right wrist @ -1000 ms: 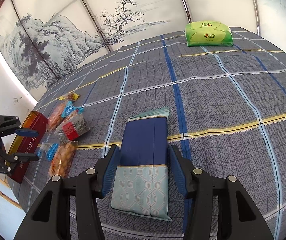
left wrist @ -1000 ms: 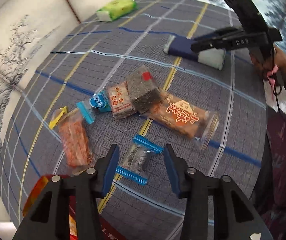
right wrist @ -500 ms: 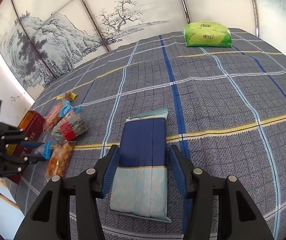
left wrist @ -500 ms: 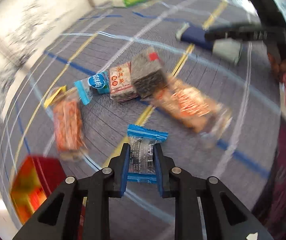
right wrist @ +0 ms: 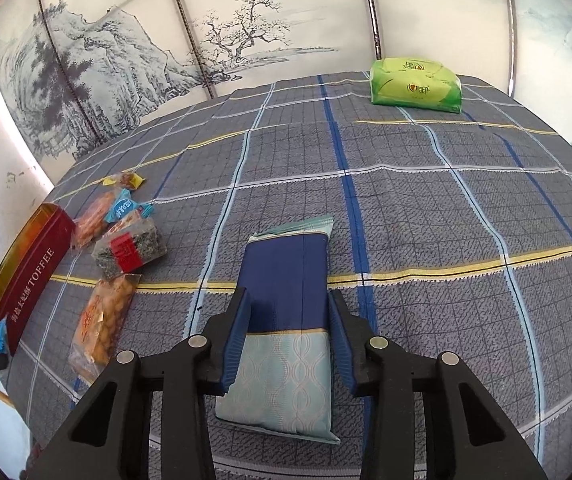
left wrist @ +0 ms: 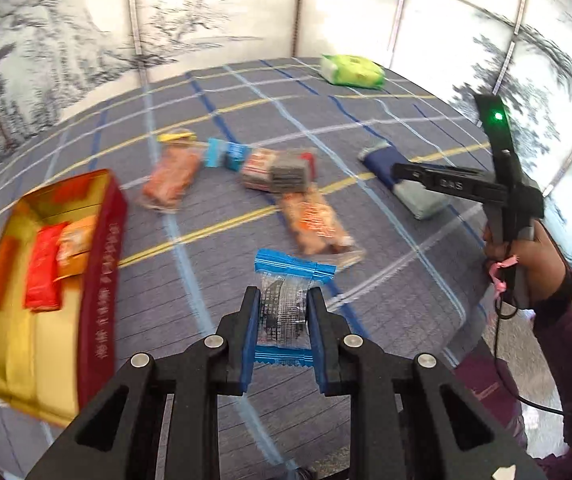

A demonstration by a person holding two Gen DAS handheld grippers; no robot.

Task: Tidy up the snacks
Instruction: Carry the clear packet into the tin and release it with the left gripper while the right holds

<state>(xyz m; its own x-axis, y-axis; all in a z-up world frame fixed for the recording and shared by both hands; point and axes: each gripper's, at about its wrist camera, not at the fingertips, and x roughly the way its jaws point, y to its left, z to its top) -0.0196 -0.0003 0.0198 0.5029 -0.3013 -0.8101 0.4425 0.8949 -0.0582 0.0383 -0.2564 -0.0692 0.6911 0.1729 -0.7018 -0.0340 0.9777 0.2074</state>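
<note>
Checked cloth (right wrist: 426,208), red toffee tin (left wrist: 97,280) holding wrapped sweets (left wrist: 43,268) — left jaws pinching blue-ended snack (left wrist: 283,304), right jaws narrowing astride blue packet (right wrist: 286,312).

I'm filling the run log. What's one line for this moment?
left tool: shut on blue-ended snack | right tool: closing around blue pack | box: open

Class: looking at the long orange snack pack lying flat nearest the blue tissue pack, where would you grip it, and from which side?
Grip the long orange snack pack across its narrow middle, from above, one pad on each long edge. It lies flat with bare cloth both sides, and its crimped ends look too flimsy for a claw.
</note>
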